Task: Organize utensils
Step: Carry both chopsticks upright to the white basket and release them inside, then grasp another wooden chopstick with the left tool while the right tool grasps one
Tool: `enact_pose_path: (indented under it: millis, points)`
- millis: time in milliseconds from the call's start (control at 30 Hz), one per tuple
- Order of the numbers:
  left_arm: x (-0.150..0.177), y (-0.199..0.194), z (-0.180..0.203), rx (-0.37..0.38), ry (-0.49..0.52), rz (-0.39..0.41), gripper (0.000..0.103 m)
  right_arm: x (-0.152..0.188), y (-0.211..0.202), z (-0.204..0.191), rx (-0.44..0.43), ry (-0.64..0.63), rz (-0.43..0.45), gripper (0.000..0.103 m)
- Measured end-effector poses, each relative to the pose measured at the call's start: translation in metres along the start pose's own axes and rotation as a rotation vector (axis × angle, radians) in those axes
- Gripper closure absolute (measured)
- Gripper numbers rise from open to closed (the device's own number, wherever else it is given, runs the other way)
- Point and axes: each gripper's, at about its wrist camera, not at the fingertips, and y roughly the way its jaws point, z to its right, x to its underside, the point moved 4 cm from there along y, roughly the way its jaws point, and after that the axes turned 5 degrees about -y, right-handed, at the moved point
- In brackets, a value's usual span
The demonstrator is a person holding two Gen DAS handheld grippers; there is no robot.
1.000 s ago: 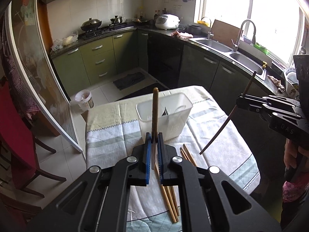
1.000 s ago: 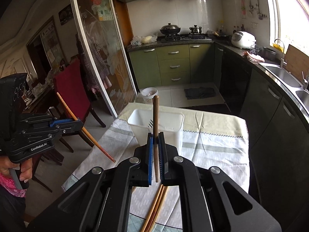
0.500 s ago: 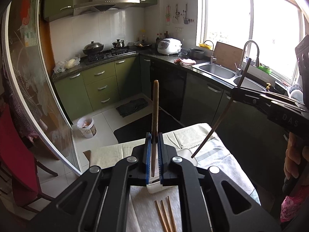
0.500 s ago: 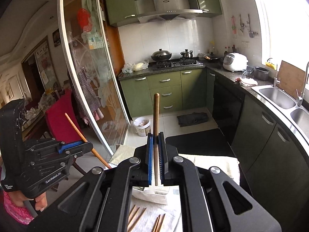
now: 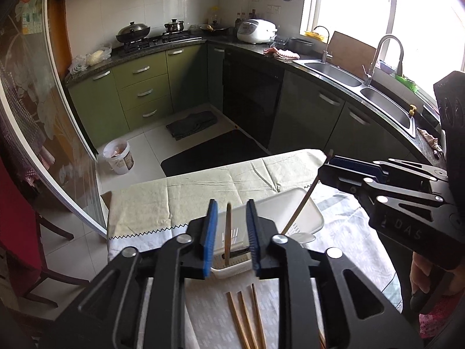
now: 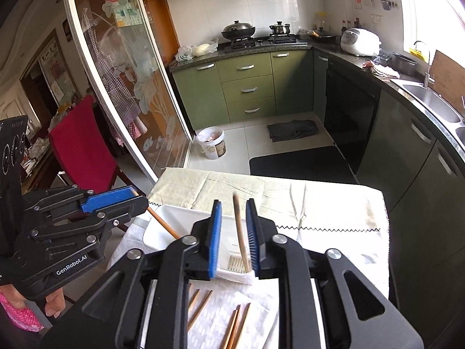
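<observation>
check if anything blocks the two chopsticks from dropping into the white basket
Nothing visible does. Both grippers' jaws are opening over the white basket. The left gripper has its chopstick already standing inside it, and the right gripper has its chopstick reaching in too.

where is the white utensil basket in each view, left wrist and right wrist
Left wrist: the white utensil basket sits low at centre, behind the left gripper, a chopstick standing in it.
Right wrist: low and left of centre, behind the right gripper.
Shared landmark: the white bucket on the kitchen floor.
</observation>
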Motion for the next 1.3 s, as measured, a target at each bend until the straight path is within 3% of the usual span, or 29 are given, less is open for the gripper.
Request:
enact_pose_path:
  millis: [200,333,533,667,833,1100,1300]
  points:
    - [0.012,-0.028,-0.001,0.016,-0.019,0.013,0.071,0.012,-0.038,-0.007,0.001,-0.013,0.052,0.078]
    - [0.053,-0.039,-0.004,-0.001,-0.013,-0.051,0.059,0.043,-0.068,-0.008,0.015,-0.031,0.046,0.070]
    - [0.144,0.007,-0.011,0.003,-0.029,-0.307,0.058,0.124,-0.051,0.003,0.034,-0.024,-0.133,0.069]
    - [0.181,0.046,-0.018,-0.011,-0.071,-0.413,0.059,0.175,-0.016,0.014,0.011,0.015,-0.267,0.069]
    - [0.193,0.081,-0.019,-0.047,-0.109,-0.465,0.071,0.207,0.003,0.028,-0.013,0.057,-0.333,0.069]
    - [0.199,0.099,-0.020,-0.066,-0.100,-0.502,0.076,0.206,0.010,0.032,-0.011,0.061,-0.350,0.069]
    - [0.203,0.107,-0.013,-0.090,-0.070,-0.524,0.095,0.207,0.031,0.023,-0.018,0.040,-0.392,0.069]
